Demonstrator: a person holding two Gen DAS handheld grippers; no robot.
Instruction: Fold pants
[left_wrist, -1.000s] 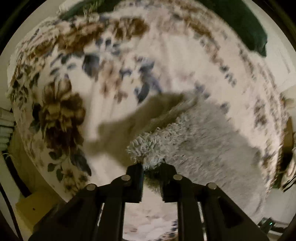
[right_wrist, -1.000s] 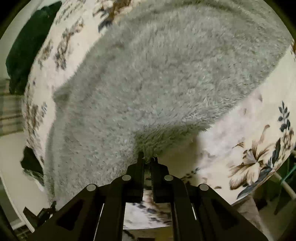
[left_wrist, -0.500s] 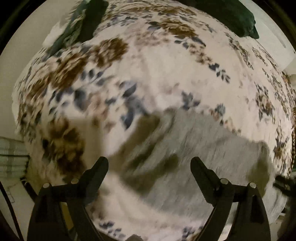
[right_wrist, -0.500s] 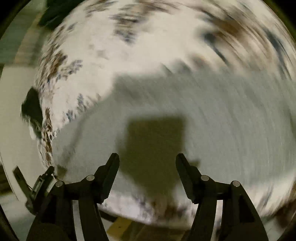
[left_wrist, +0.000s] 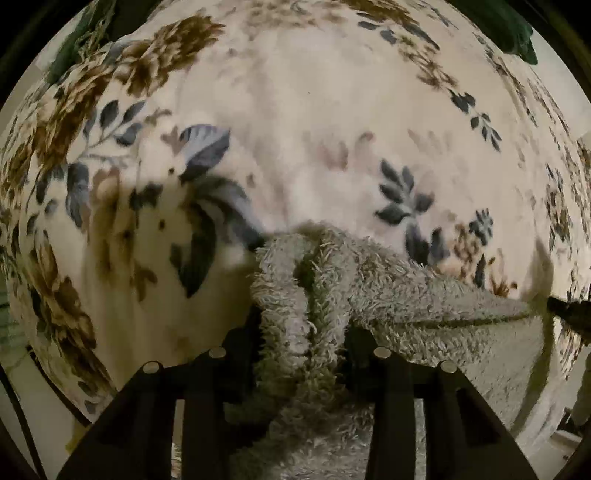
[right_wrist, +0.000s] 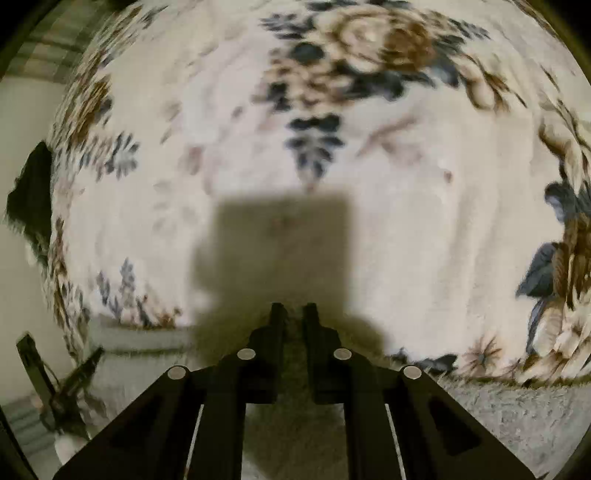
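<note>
The pants are grey and fluffy and lie on a floral blanket. In the left wrist view my left gripper (left_wrist: 301, 332) is shut on a bunched fold of the pants (left_wrist: 406, 295), which stretch away to the right. In the right wrist view my right gripper (right_wrist: 293, 317) has its jaws close together on the pants' edge (right_wrist: 498, 417), grey fleece showing in the narrow gap and below the fingers. The other gripper (right_wrist: 55, 384) shows at the lower left of that view.
The cream blanket with brown and blue flowers (left_wrist: 332, 129) covers the bed and fills both views (right_wrist: 369, 166). A dark green cloth (left_wrist: 517, 33) lies at its far edge. The gripper's shadow (right_wrist: 280, 251) falls on the blanket.
One second ago both grippers held the pants, then both opened and moved. Now both have closed again on the fleece at a new spot, the left on a bunched fold.
</note>
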